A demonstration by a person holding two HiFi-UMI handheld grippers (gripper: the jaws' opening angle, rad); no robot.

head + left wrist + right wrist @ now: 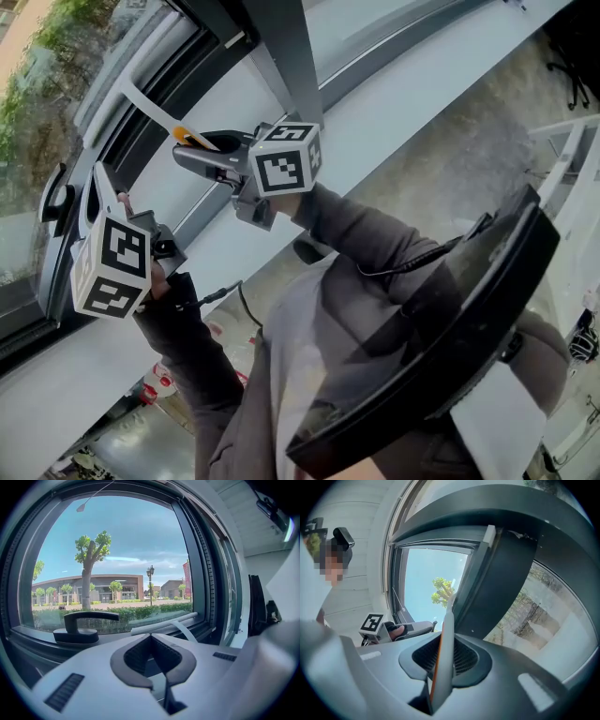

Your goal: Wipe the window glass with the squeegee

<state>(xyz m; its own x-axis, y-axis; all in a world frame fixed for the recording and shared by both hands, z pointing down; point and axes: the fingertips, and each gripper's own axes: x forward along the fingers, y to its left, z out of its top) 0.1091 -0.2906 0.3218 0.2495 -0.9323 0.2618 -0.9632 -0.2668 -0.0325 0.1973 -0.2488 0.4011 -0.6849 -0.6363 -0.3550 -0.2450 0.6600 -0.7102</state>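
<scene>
Daylight comes through the clear window glass (117,550), which is bright. The dark grey window frame (501,573) sits in shade. Both gripper views: heavy fisheye bending, black corners. White-and-orange squeegee handle (443,658), lower centre of right gripper view, out of focus. Head view sharp.

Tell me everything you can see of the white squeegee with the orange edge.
Slim white plastic-looking squeegee with an orange edge on its flat handle. The right gripper is shut on the handle's end; the long bar head lies along the bottom of the window glass, by the dark frame.
</scene>
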